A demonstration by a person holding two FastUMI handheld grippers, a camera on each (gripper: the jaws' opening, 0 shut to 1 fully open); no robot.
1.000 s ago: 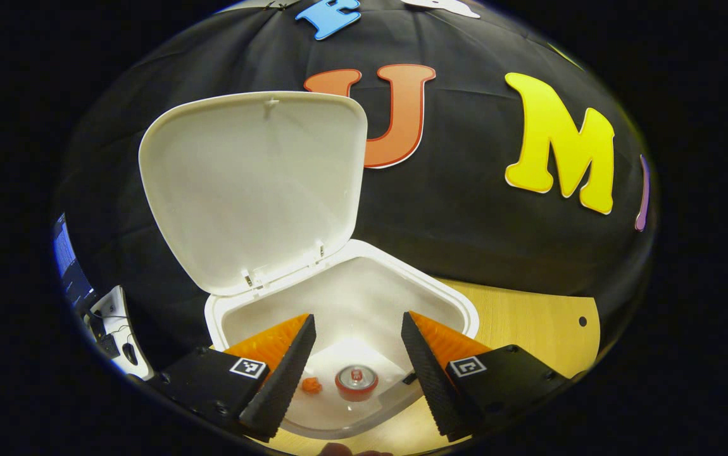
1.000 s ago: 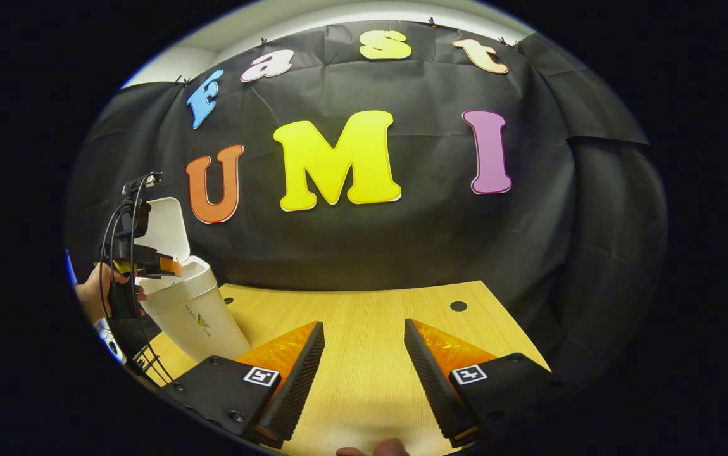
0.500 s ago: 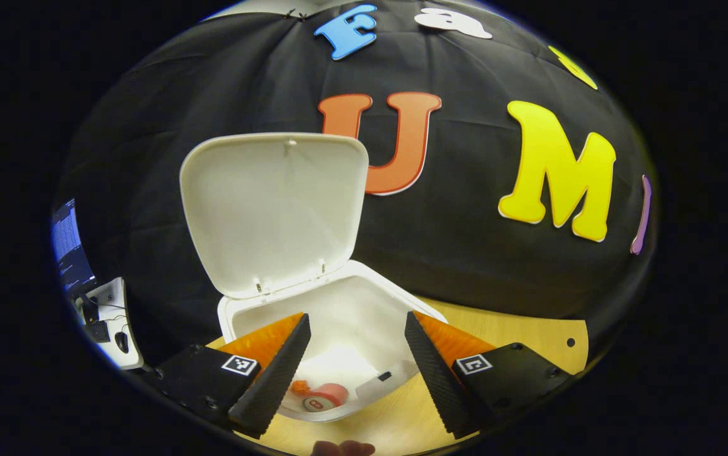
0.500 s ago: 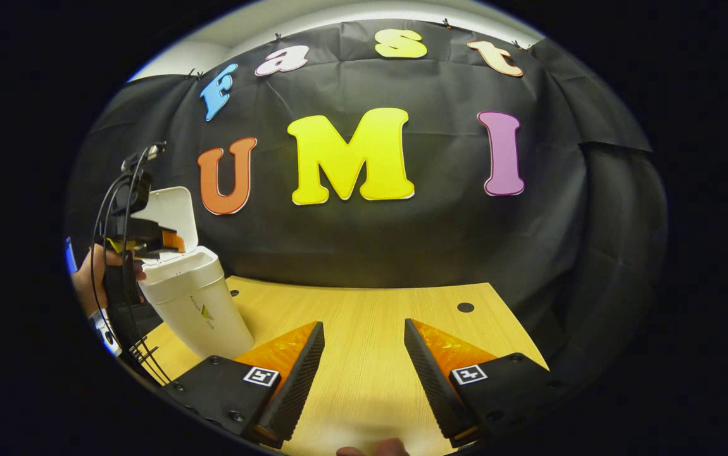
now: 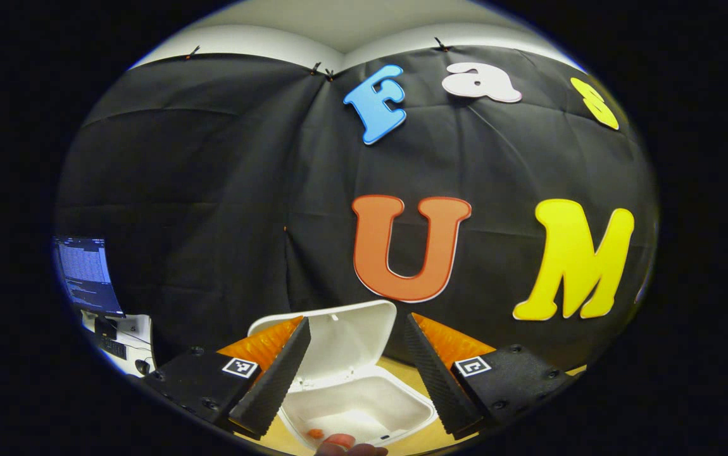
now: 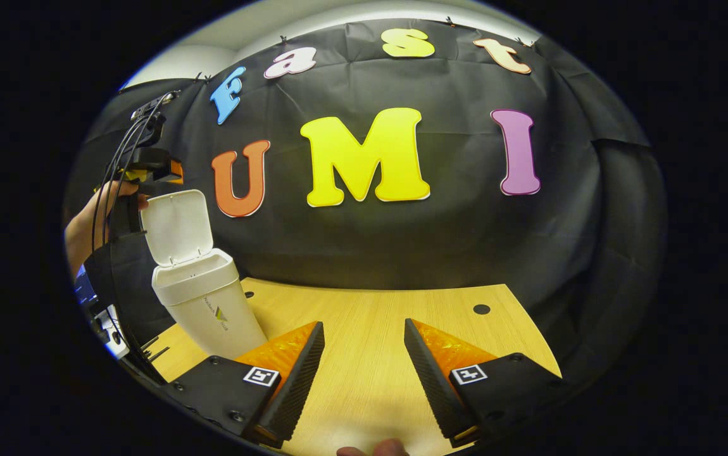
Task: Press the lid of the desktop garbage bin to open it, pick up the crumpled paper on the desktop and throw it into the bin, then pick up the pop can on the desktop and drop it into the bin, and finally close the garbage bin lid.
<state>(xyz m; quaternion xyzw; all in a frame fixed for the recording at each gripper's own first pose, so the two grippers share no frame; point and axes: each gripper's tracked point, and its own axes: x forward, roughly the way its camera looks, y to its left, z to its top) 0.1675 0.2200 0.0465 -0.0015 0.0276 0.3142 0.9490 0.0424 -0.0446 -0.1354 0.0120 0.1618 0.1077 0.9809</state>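
Black cloth backs the left gripper view, where the left gripper (image 5: pixel 354 370) is held spread and empty above the bin (image 5: pixel 354 399), whose lid (image 5: pixel 345 342) is propped open just ahead, presumably for pressing shut. An orange scrap, probably the crumpled paper (image 5: pixel 315 434), is seen inside below the fingertips. In the right gripper view, the right gripper (image 6: pixel 364 373) is kept parted and empty over the desktop (image 6: pixel 370 316), the bin well off to its left.

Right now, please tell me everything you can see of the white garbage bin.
The garbage bin looks like smooth white plastic, narrowing toward its base, with a small logo on its side. It stands upright on the wooden table, near the left edge. Its hinged lid is raised, open. A small orange scrap lies inside. The left gripper hovers above, apart.
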